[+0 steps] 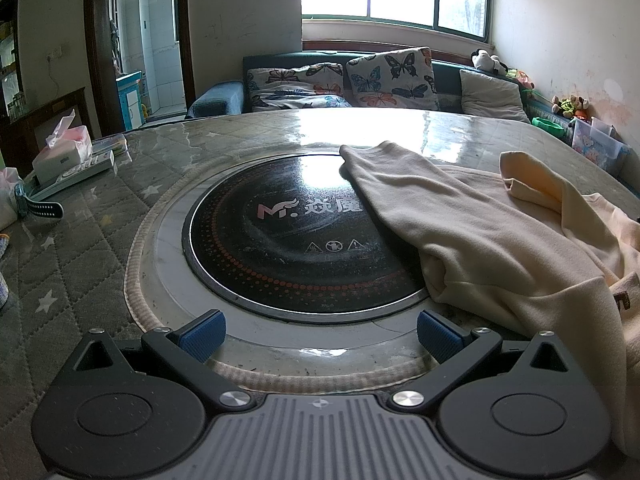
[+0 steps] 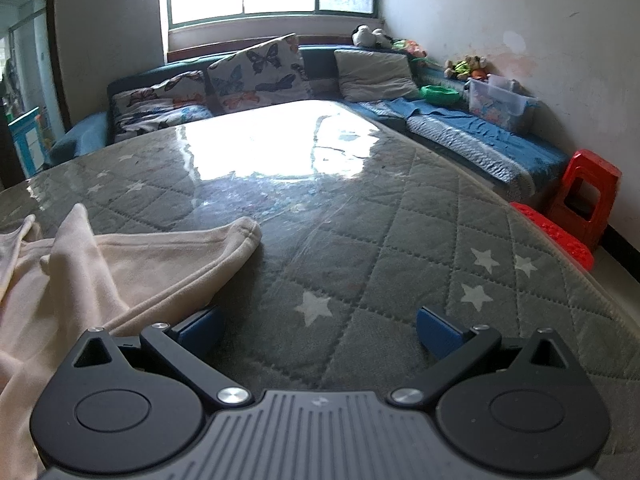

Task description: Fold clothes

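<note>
A cream sweatshirt [image 1: 500,240] lies crumpled on the round table, one sleeve reaching over the black cooktop [image 1: 280,240]. My left gripper [image 1: 320,334] is open just above the table at the cooktop's near rim, left of the garment, with nothing between its blue pads. In the right wrist view the same sweatshirt [image 2: 100,272] fills the left side, its other sleeve [image 2: 236,232] stretched toward the table's middle. My right gripper [image 2: 320,330] is open over the grey quilted table cover [image 2: 380,260]; its left finger sits right at the garment's edge.
A tissue box [image 1: 64,152], a remote [image 1: 86,170] and a watch [image 1: 40,208] lie at the table's left. A sofa with butterfly cushions [image 1: 392,76] runs behind the table. Red plastic stools [image 2: 584,196] stand off the table's right edge.
</note>
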Available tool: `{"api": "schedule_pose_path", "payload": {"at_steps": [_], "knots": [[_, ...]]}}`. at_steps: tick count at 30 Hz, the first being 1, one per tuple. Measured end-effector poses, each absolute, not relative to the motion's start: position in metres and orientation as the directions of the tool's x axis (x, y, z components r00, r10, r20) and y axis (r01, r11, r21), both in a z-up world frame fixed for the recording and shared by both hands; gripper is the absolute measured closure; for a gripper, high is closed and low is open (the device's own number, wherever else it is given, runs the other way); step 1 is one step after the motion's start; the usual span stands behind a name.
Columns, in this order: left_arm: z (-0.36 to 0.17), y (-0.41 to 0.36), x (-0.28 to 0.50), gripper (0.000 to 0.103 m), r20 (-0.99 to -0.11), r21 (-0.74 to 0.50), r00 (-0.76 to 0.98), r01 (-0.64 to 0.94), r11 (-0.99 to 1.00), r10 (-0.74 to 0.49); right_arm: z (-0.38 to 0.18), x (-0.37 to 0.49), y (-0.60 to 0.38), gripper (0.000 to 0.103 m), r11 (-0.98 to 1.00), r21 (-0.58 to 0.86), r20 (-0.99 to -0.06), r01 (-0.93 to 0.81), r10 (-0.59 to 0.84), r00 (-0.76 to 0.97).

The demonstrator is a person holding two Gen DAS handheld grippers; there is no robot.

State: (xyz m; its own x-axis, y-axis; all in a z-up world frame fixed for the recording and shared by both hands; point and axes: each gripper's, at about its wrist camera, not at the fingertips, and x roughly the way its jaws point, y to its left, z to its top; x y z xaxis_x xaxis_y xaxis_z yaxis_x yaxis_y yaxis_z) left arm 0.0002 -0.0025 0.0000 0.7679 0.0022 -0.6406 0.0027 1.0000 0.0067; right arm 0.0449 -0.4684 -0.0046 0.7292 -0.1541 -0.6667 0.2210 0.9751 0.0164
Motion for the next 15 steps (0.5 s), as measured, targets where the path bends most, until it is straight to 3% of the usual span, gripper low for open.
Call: {"api": "schedule_pose_path", "payload": {"at_steps": [15], "knots": [[0.008,-0.010,-0.006,0.000,-0.654,-0.016,0.756,0.017,1.000,-0.024,0.020,0.008,-0.464,0.000,0.991,-0.011,-0.656,0.134,-0.108,0.747]]}}
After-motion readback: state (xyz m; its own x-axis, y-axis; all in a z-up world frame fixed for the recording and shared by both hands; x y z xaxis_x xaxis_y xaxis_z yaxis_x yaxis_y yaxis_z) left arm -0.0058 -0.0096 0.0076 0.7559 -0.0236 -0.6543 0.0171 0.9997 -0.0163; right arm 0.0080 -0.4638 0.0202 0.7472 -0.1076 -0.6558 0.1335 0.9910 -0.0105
